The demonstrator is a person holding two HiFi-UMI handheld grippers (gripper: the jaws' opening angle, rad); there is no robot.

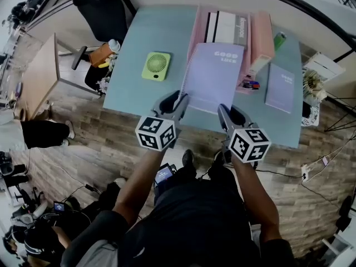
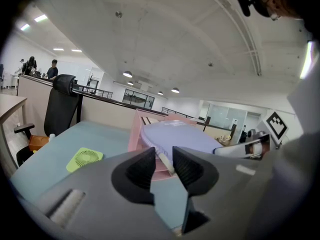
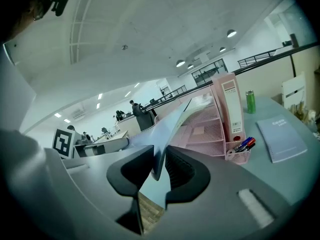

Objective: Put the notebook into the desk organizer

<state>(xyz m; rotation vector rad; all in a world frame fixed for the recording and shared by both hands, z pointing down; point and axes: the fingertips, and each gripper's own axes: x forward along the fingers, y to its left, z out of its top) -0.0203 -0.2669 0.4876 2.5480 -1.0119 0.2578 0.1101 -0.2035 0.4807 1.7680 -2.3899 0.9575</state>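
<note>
item: lavender spiral-bound notebook (image 1: 211, 79), raised off the pale blue table (image 1: 139, 49) and tilted, far edge over the front of the pink mesh desk organizer (image 1: 199, 26), not yet in it. hold: my left gripper (image 1: 179, 102) is clamped on the spiral-side near corner and my right gripper (image 1: 224, 113) on the other near corner, which i judge keeps the thin book from sagging or twisting. surroundings: white binders (image 1: 225, 26), a pink box file (image 1: 261, 38) and a cup of pens (image 1: 250, 84) already fill parts of the organizer and narrow the way in; a lime green square fan (image 1: 156, 65) and a second lavender notebook (image 1: 280, 88) lie clear at either side.
</note>
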